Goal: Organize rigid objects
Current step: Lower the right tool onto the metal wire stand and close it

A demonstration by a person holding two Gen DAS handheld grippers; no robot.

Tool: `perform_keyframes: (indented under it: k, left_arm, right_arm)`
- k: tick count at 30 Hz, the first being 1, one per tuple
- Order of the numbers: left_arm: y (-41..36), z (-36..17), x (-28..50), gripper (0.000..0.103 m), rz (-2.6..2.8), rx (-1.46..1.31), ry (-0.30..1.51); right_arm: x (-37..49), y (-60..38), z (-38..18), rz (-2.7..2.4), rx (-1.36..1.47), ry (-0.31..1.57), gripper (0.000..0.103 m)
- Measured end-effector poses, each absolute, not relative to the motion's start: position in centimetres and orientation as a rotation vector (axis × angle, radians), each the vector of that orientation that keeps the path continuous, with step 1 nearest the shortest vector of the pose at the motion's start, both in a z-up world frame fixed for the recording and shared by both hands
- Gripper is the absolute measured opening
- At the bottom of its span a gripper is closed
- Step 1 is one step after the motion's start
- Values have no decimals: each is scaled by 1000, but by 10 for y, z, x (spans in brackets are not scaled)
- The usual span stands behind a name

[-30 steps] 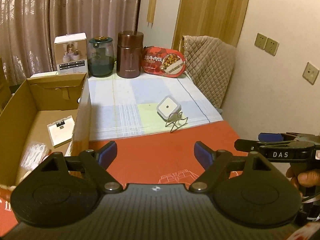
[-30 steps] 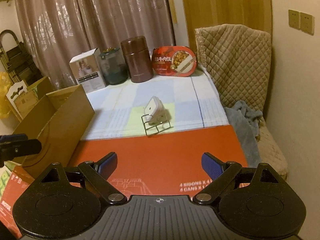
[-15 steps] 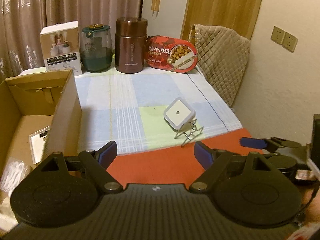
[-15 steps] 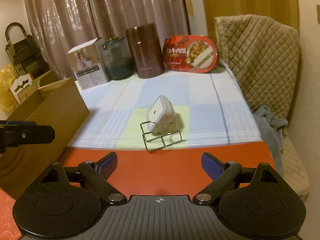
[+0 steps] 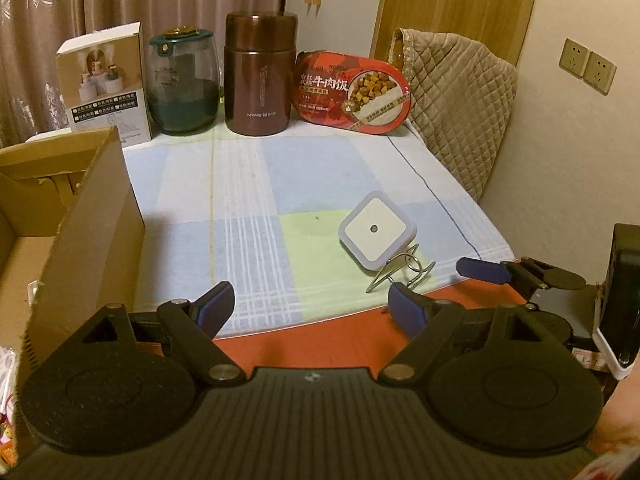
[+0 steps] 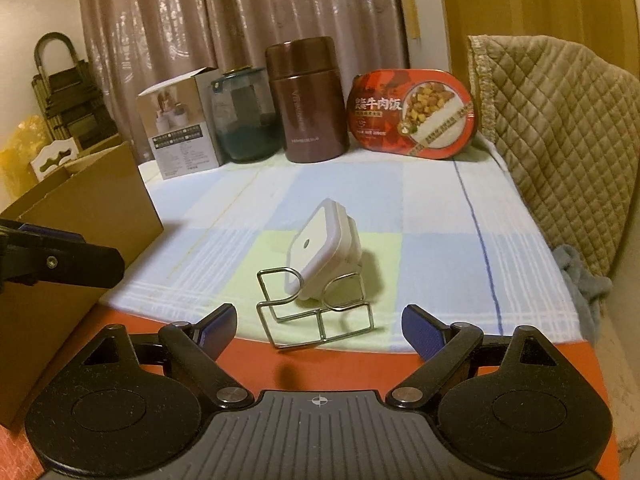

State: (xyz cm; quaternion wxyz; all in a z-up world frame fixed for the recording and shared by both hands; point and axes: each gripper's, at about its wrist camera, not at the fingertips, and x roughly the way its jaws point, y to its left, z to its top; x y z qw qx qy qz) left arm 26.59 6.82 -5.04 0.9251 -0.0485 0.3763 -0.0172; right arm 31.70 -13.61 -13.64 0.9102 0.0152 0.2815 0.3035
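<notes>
A white square plug-in night light [image 5: 376, 231] [image 6: 320, 252] leans on a bent wire stand [image 5: 402, 270] [image 6: 316, 312] on the checked cloth near its front edge. My right gripper [image 6: 318, 326] is open and empty, just short of the wire stand, which lies between its blue pads. It also shows in the left wrist view [image 5: 516, 276]. My left gripper [image 5: 312, 308] is open and empty, left of the night light and short of it. Its finger shows at the left of the right wrist view [image 6: 60, 260].
An open cardboard box [image 5: 92, 216] [image 6: 80, 216] stands at the left. Along the back stand a white product box [image 5: 106, 80], a green glass jar [image 5: 184, 84], a brown flask [image 5: 258, 76] and a red meal tray [image 5: 352, 94]. A quilted chair [image 6: 560, 128] is at the right.
Both grippers have moved forward toward the night light and wire stand, which now look larger and closer. Both stay open. Nothing on the table has moved.
</notes>
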Motion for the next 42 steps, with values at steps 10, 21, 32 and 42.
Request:
perform_keyframes:
  k: [10,21,32,42]
  left_arm:
    - [66,-58,274,81,-60,-97,778]
    - [66,-64,281,81,-63,-120,788]
    - [67,-67,281,81,-68,-138,794]
    - [70,-71,280,81,-79,-146,798]
  right_arm:
    - [328,-124,-151,656,-54,572,72]
    - [327,-125,-147,635,-76,582,13]
    - [324,-138,-144,599,-47,573,74]
    - [338,-125,-158,637,-202,533,80]
